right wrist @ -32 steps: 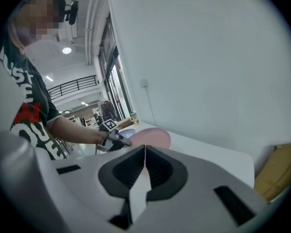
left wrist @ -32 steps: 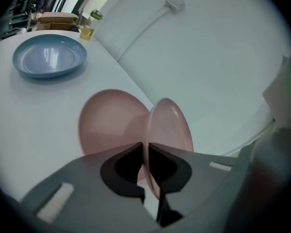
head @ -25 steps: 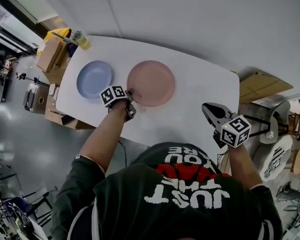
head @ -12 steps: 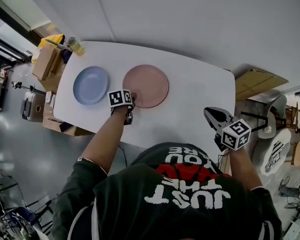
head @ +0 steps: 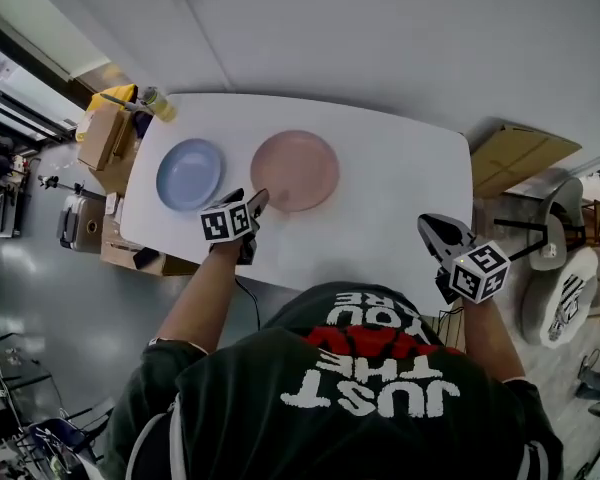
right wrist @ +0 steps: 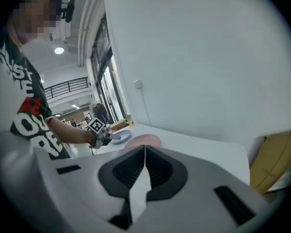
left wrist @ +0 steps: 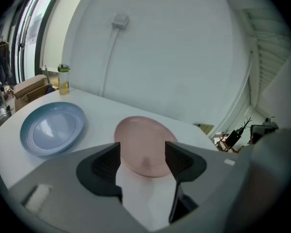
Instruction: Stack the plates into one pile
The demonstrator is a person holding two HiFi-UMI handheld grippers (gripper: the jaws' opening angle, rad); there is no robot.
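Two plates lie side by side on the white table [head: 400, 198]: a blue plate [head: 190, 173] on the left and a pink plate [head: 295, 171] at the middle. My left gripper [head: 250, 206] hovers just off the pink plate's near-left rim. Its jaws have just been opening and now stand open with nothing between them. In the left gripper view the pink plate [left wrist: 145, 142] shows beyond the gap, with the blue plate [left wrist: 52, 128] to its left. My right gripper [head: 435, 230] is shut and empty beyond the table's near right corner, away from both plates.
A bottle of yellow liquid [head: 158, 103] stands at the table's far left corner. Cardboard boxes [head: 105, 133] sit on the floor to the left, flat cardboard [head: 520, 158] and a chair [head: 555, 238] to the right.
The left gripper was closed at the pink plate's near-left rim; it has let go, opened wide and lifted back from the rim. The right gripper has shifted a little, still shut.
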